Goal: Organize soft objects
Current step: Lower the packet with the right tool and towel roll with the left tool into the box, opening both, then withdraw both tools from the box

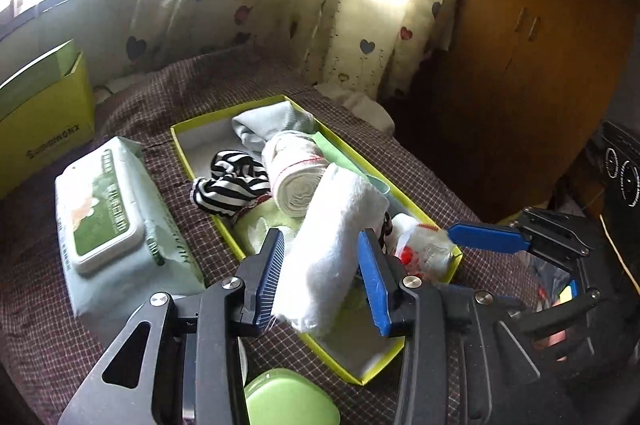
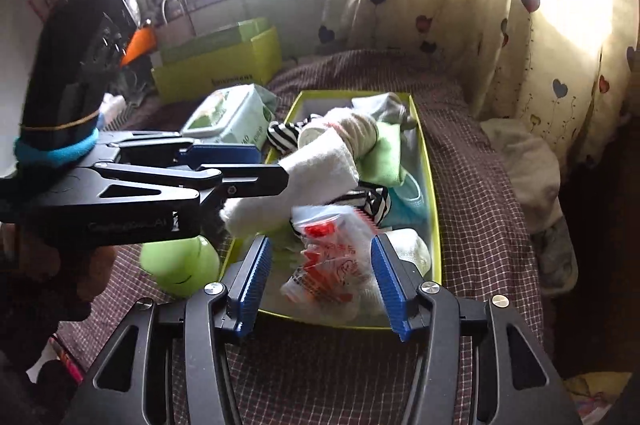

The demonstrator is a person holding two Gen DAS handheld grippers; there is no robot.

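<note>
- Where the checked cloth [image 1: 400, 161] was spread, a green box [image 1: 24, 121] was seen at far left, a wipes pack [image 1: 116, 209] just right of it.
- A green-rimmed tray [image 1: 182, 149] was filled with soft things: a striped cloth [image 1: 230, 181], a rolled rag [image 1: 294, 177].
- The left gripper [image 1: 322, 279] was held with jaws wide; a white towel [image 1: 340, 225] lay between the pads, apparently unpressed, its far end propped on the rolled rag.
- The right gripper [image 2: 322, 287] was likewise spread wide around a red-printed bag [image 2: 332, 257], with gaps on both sides.
- A heart-print curtain [image 2: 520, 5] was hung at right.
</note>
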